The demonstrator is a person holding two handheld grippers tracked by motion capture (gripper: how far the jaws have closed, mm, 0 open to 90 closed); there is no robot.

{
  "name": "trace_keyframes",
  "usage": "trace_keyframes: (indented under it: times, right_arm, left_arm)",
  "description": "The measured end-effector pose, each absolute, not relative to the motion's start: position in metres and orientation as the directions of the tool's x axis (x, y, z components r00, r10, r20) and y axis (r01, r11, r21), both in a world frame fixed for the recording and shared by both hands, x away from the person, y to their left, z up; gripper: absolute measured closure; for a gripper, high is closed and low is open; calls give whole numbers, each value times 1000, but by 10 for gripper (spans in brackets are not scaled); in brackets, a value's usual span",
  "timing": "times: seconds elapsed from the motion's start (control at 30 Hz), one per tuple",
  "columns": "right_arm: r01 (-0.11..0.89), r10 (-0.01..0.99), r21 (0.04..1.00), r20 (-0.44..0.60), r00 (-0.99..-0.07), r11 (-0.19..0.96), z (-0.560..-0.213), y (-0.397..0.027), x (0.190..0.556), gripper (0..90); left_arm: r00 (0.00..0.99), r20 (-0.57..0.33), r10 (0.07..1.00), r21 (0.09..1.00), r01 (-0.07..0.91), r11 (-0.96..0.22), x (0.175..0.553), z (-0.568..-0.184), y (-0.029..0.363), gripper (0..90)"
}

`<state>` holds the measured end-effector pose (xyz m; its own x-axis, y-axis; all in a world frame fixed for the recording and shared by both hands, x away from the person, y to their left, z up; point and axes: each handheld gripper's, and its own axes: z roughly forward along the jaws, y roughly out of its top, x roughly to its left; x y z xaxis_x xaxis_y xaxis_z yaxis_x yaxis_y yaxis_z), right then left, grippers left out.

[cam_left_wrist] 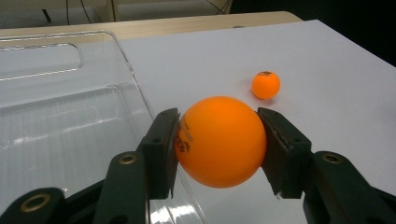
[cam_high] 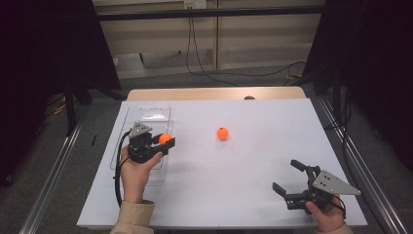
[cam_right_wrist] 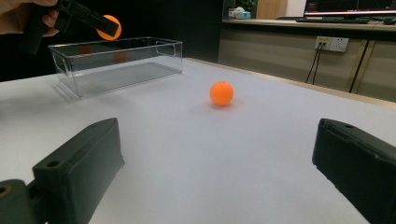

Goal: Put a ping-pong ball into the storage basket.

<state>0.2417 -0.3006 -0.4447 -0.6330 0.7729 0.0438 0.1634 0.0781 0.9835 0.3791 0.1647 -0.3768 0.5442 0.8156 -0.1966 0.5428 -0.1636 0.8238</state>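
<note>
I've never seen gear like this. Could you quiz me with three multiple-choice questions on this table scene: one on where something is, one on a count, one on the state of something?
1. Where is the clear plastic bin?
A. on the table's left side
B. on the table's right side
C. on the floor

2. How many orange balls are there?
A. one
B. two
C. four

3. What is the left hand-held gripper doing?
A. lying open on the table
B. gripping a pen
C. clamped on an orange ball

Answers:
1. A, the high view shows the bin near the white table's left edge.
2. B, one held ball and one loose ball resting mid-table.
3. C, its two black jaws press both sides of the held ball beside the bin's rim; the right hand-held gripper stands open and empty.
</note>
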Motion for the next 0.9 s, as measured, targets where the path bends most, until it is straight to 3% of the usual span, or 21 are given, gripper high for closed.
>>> trace_keyframes:
  times: [0.9]
  right_arm:
    - [163,774,983,42,-632,80,-444,-301,242,10]
  left_arm:
    - [522,-169,836,824,540,-170,380,-378,177,509]
